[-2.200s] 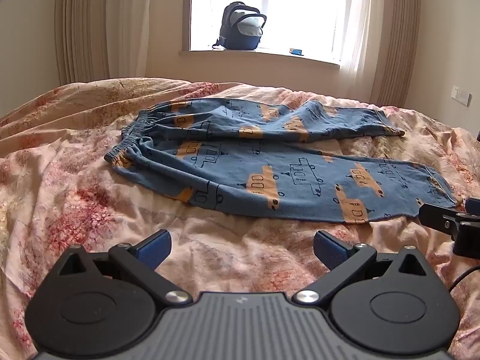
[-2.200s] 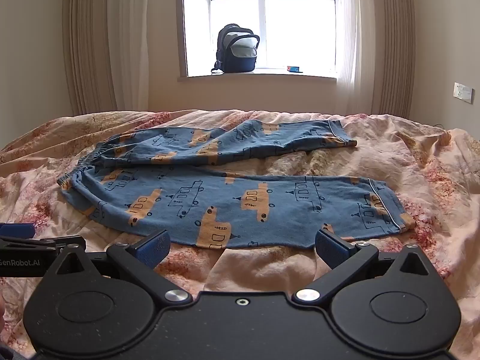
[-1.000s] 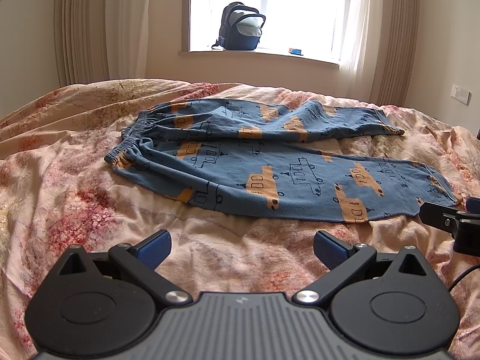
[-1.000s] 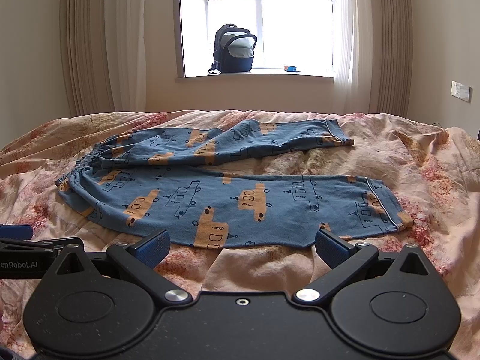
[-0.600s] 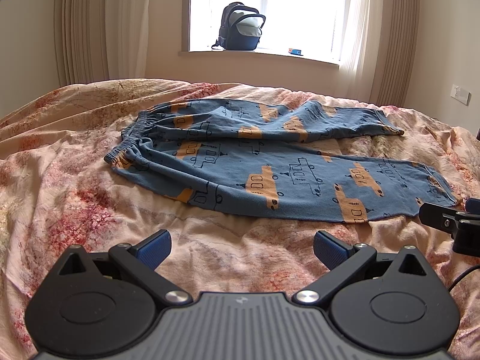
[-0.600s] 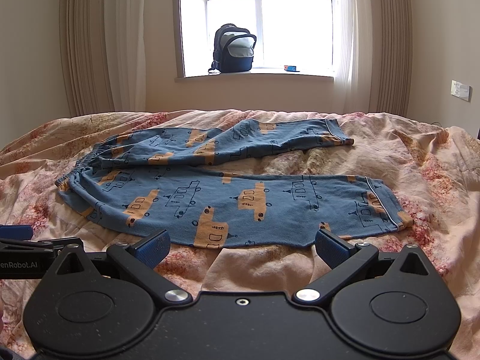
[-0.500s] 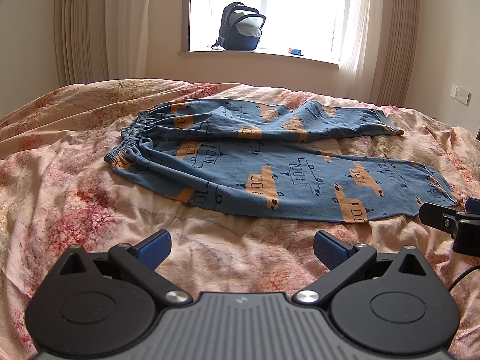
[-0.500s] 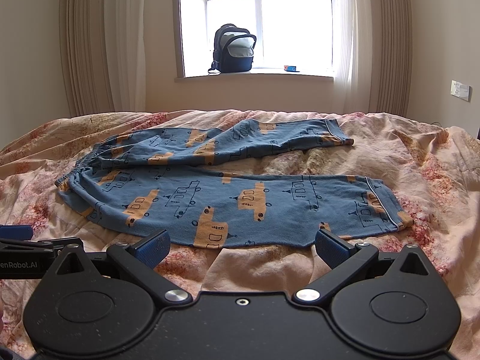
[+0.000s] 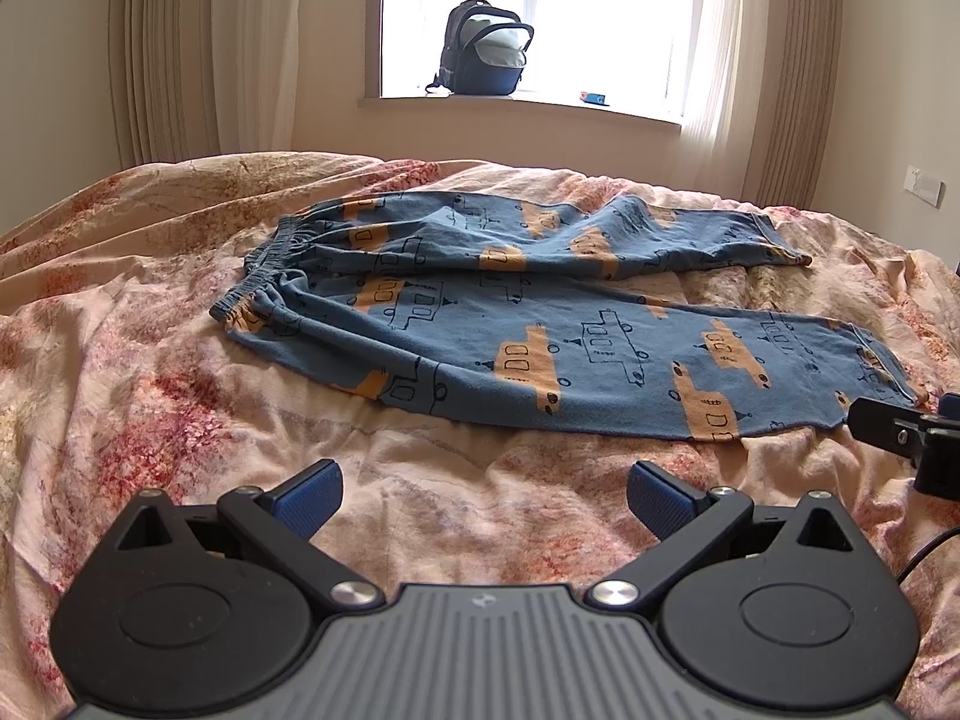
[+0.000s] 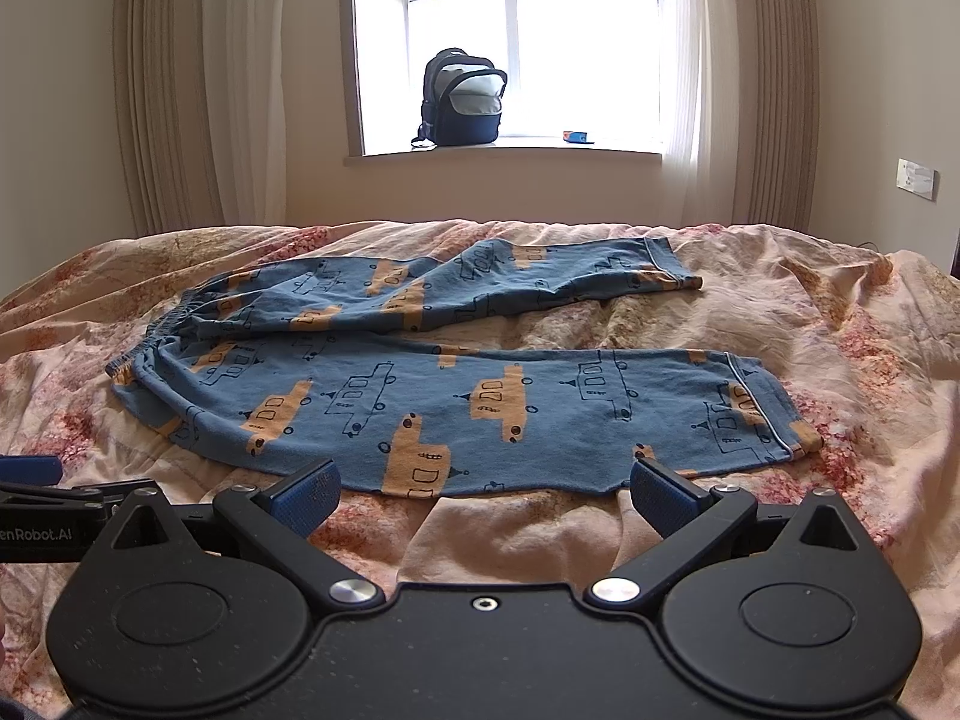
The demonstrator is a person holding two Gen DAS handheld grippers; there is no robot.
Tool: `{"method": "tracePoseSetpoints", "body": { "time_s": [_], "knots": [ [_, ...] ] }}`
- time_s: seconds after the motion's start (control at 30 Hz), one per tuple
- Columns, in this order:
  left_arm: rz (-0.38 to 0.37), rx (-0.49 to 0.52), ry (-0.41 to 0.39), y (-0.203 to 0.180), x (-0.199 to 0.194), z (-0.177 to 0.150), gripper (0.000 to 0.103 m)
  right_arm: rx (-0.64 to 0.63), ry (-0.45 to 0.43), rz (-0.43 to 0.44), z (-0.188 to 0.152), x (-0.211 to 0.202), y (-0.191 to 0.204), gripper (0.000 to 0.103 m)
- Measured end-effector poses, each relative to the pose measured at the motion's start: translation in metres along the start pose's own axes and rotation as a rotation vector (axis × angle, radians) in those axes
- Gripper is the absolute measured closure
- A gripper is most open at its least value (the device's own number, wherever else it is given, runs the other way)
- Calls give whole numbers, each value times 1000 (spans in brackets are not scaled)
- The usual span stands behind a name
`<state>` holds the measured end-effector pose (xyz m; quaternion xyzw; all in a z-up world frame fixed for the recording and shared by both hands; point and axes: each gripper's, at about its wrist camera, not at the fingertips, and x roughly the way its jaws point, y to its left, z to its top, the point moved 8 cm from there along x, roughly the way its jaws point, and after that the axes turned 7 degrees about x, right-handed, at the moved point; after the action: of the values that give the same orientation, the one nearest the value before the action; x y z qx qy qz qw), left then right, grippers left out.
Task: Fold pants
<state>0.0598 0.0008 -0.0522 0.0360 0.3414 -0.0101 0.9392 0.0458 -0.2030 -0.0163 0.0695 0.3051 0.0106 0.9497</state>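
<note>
Right wrist: pants lie flat beyond spread fingers

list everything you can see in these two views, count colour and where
pants: one, blue with orange vehicle print, spread flat on the bed, legs apart
bedspread: one, pink floral, rumpled, under the pants
backpack: one, dark blue, open, on the windowsill
small object: one, blue, on the windowsill, too small to identify
curtains: beige, both sides of the window
wall plate: one, white, right wall
left hand-held gripper: open, above bedspread
right hand-held gripper: open, at pants' near edge
</note>
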Motion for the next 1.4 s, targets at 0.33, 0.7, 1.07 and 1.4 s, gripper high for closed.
{"method": "tracePoseSetpoints", "body": {
  "time_s": [0.33,0.7,1.07,1.4],
  "knots": [
    [15,4,7,4,1,6,0,34,28,-14,1,7,-13,0],
    [40,-22,26,17,2,29,0,-1,-129,-65,40,1,-20,0],
    [33,109,-18,26,34,96,0,-389,107,188,114,24,47,0],
    [-13,180,-94,80,136,200,0,-462,281,430,163,128,83,0]
  ]
}}
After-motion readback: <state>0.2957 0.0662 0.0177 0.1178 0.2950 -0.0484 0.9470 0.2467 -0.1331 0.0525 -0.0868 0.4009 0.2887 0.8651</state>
